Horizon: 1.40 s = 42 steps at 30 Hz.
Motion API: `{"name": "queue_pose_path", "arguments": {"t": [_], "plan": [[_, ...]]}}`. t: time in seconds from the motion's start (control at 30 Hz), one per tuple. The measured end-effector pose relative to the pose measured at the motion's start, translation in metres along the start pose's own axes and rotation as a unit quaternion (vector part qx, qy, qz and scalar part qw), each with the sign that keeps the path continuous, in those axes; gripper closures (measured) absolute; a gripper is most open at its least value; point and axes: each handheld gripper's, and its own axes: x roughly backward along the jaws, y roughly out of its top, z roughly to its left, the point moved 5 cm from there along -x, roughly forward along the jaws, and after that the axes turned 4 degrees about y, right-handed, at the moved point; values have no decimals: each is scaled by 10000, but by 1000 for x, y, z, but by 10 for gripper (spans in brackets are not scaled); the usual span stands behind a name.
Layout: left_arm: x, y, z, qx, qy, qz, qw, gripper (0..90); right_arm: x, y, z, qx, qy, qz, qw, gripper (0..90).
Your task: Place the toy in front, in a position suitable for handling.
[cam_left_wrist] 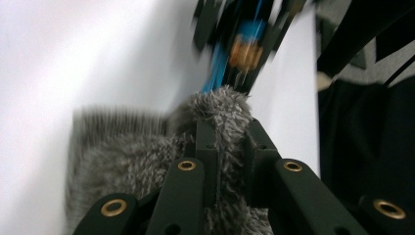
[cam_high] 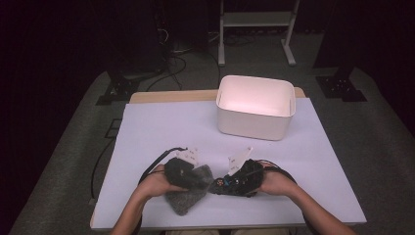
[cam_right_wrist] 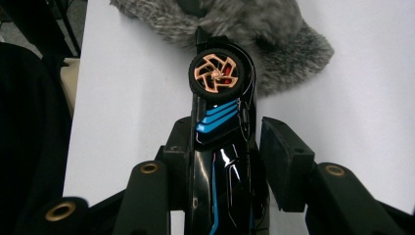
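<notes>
My left tool (cam_left_wrist: 230, 147) is pinching a fold of the grey fuzzy pouch (cam_left_wrist: 127, 161), its jaws pressed together on the fur; the rest of the pouch lies on the white worktop (cam_high: 161, 127) beneath and to one side of that tool. My right tool (cam_right_wrist: 230, 161) has the black toy car (cam_right_wrist: 220, 147) with blue stripes between its jaws: one pad lies against the car's side, the other stands a little off it. The car's copper-spoked wheel (cam_right_wrist: 216, 74) sits just past the right tool's tips, nose touching the pouch. A white bin (cam_high: 256, 105) stands well beyond both tools.
</notes>
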Motion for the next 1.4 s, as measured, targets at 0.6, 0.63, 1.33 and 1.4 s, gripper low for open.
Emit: {"name": "queue_pose_path", "arguments": {"t": [0.6, 0.63, 1.33, 1.4], "plan": [[52, 46, -17, -422, 42, -679, 9968, 808, 11, 25, 3, 66, -39, -1207, 9927, 576], [51, 50, -19, -479, 7, -702, 9964, 808, 13, 24, 3, 72, -58, -1193, 9928, 576], [43, 92, -33, -956, 0, -578, 9937, 807, 41, 9, 9, 32, -295, -1194, 9924, 579], [47, 94, -35, -983, -7, -636, 9931, 807, 39, 14, 9, 55, -276, -1272, 9915, 579]]}}
